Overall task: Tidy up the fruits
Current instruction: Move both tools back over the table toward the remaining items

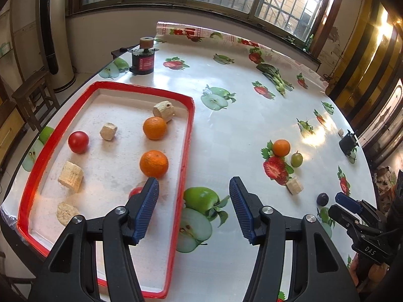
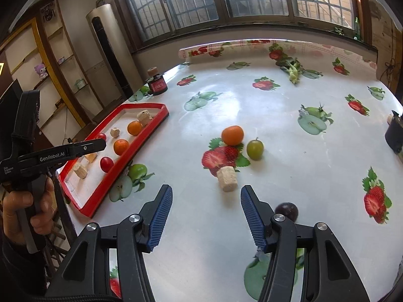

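Note:
A red-rimmed tray [image 1: 187,136] lies at the table's left and holds two oranges [image 1: 154,164], two red tomatoes [image 1: 78,142] and several beige blocks [image 1: 70,176]. My left gripper [image 1: 194,188] is open and empty above the tray's right rim. Loose on the table are an orange [image 2: 232,135], a green fruit [image 2: 255,149], a beige block [image 2: 227,178] and a dark plum [image 2: 287,211]. My right gripper [image 2: 206,201] is open and empty, just in front of the block; the plum sits beside its right finger.
A black and red jar [image 1: 143,61] stands at the back left beyond the tray. A leafy green vegetable [image 1: 275,77] lies at the back right. A black cup [image 2: 395,133] sits at the right edge. The tablecloth has printed fruit pictures.

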